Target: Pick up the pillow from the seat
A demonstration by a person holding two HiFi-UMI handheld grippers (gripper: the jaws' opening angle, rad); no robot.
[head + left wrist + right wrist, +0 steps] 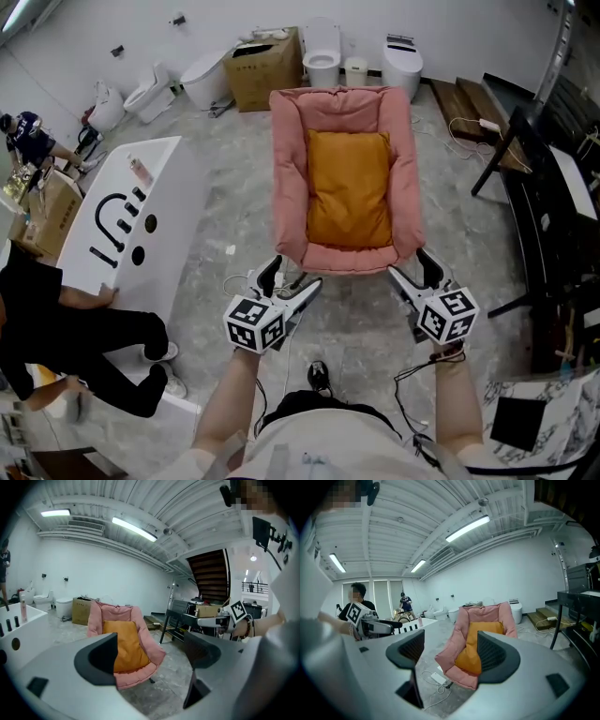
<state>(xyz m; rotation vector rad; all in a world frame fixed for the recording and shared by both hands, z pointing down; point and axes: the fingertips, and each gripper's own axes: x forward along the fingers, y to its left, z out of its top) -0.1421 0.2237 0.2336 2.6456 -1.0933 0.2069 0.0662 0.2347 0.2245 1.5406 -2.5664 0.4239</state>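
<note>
At far left a person in black (56, 323) crouches by a white tub (164, 187), one hand on its edge. The left gripper (289, 279) is held low over the floor (225, 216), close to the front left corner of the pink seat (289, 159). Its jaws stand wide apart with nothing between the pads. In the left gripper view the orange pillow (129, 644) shows partly behind the left jaw and partly in the gap, well beyond the tips, with the seat's right side and bare floor filling the remainder of the gap. The seat stands in the middle with its open front toward the grippers. The pillow lies in its hollow, leaning on the back, with the padded rim around it on all sides. Neither gripper touches the pillow. The right gripper (416, 272) is close to the seat's front right corner, about level with the left one, and its jaws are also spread and empty. In the right gripper view the pillow lies ahead, partly hidden behind the right jaw, and the seat's near side shows in the gap. Behind the seat a box (262, 66) and toilets (322, 52) stand by the wall. A black table (534, 159) is at far right
</note>
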